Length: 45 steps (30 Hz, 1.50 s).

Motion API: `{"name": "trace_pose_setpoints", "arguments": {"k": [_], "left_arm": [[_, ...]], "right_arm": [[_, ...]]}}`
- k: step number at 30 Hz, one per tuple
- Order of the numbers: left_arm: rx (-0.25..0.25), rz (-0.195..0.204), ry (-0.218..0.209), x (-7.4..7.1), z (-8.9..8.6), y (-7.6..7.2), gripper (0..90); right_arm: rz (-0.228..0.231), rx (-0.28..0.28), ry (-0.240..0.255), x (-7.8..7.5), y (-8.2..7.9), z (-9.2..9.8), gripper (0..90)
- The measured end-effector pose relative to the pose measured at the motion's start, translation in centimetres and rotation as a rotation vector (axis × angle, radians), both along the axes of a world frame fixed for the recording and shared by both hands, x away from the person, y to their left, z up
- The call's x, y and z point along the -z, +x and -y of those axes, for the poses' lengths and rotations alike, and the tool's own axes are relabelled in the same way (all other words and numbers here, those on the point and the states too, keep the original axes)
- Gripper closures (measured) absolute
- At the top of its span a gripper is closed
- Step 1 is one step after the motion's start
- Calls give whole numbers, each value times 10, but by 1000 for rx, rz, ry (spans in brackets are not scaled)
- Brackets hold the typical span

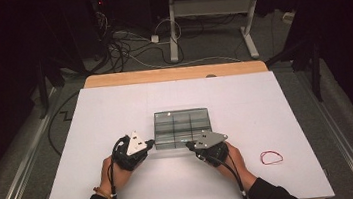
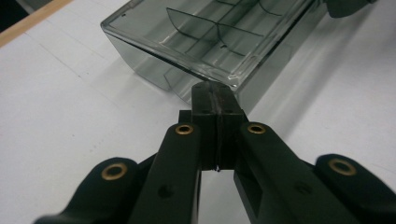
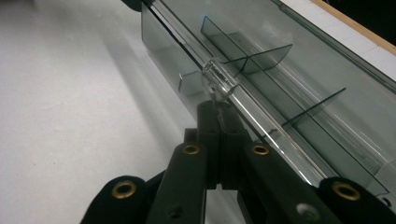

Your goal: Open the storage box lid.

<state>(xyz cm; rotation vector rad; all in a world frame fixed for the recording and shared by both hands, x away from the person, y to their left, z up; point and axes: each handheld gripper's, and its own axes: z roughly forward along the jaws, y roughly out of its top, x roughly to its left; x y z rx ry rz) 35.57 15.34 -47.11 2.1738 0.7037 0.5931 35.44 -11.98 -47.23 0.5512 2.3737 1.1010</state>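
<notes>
A smoky clear plastic compartment box (image 1: 182, 126) with inner dividers lies at the middle of the white table top (image 1: 115, 106). My left gripper (image 1: 151, 142) is at the box's near left corner. In the left gripper view its jaws are pressed together, and the left gripper (image 2: 215, 91) meets the rim of the box (image 2: 210, 37) with nothing seen between the jaws. My right gripper (image 1: 188, 146) is at the near right part of the front edge. It is shut too; the right gripper (image 3: 217, 107) rests just below a clear round knob (image 3: 217, 84) on the box (image 3: 289, 74).
A red rubber band (image 1: 270, 157) lies on the white top to the right of my right hand. A wooden strip (image 1: 176, 73) borders the far edge. Beyond it, cables (image 1: 128, 49) and another table's legs (image 1: 172, 24) stand on the floor.
</notes>
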Motion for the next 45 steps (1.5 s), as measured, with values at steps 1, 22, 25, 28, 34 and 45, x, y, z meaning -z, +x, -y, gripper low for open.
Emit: {"name": "trace_pose_setpoints", "arguments": {"k": [1,22,25,28,34,45], "left_arm": [[10,-7,-11,0,0,2,873],[-37,37,-27,-6,4,9,808],[-41,50,-15,-8,3,9,808],[-48,56,-20,-9,3,9,808],[-52,64,-31,-10,3,9,795],[-49,66,-28,-9,6,15,793]], "right_arm": [[3,2,-1,0,0,-1,900],[90,10,39,-17,-8,9,842],[126,16,51,-25,-13,16,762],[184,39,58,-35,-18,25,662],[221,112,41,-39,-13,45,476],[211,190,-50,-26,1,59,564]]}}
